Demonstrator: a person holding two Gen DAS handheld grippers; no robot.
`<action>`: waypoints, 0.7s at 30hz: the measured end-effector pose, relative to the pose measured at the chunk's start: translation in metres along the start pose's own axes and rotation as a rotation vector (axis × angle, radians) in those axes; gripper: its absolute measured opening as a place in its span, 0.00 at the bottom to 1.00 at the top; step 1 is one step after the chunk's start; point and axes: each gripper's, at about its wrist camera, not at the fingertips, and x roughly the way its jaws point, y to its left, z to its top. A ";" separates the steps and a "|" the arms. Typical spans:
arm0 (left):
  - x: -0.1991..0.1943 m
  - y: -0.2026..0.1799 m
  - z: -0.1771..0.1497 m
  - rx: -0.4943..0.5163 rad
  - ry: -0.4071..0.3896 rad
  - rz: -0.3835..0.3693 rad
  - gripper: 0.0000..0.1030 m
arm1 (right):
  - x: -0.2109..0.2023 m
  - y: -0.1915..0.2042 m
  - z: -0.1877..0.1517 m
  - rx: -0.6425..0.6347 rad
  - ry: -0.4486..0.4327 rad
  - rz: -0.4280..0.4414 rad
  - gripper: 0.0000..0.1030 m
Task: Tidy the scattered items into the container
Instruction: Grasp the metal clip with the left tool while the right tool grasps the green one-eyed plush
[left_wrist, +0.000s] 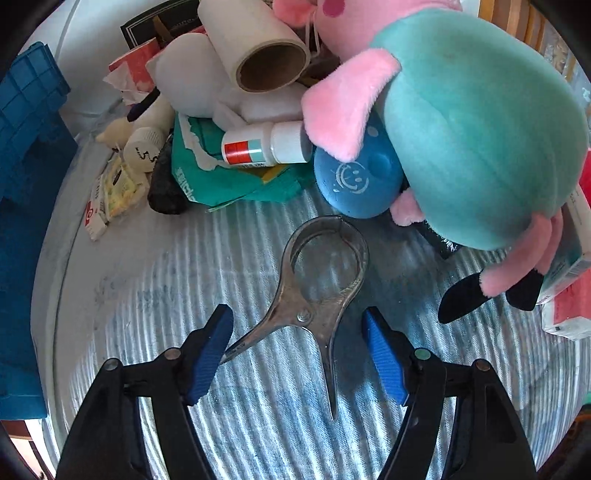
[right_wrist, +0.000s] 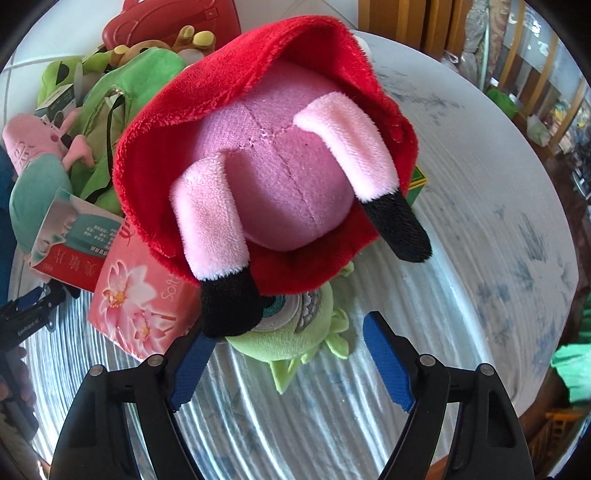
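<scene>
Left claw (left_wrist: 297, 354) open astride metal tongs (left_wrist: 321, 291); right claw (right_wrist: 284, 363) open, red-skirted plush's foot (right_wrist: 229, 306) may snag it.

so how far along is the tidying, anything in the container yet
Nothing looks put away: the blue crate sits at the table edge, its inside out of view. Neither gripper holds anything. The open left gripper straddles the clear plastic clip; the open right gripper sits at the green monster plush under the red-dressed pig plush. The whole pile remains.
</scene>
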 end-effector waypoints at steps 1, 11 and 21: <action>0.000 0.000 0.000 0.003 0.003 0.000 0.70 | 0.002 0.001 0.001 -0.003 0.004 0.000 0.79; 0.001 0.004 0.006 -0.025 0.008 -0.025 0.62 | 0.012 0.005 0.003 0.007 0.014 0.002 0.79; -0.019 0.002 -0.007 -0.044 -0.007 -0.016 0.37 | 0.002 0.025 -0.007 -0.029 0.000 -0.004 0.61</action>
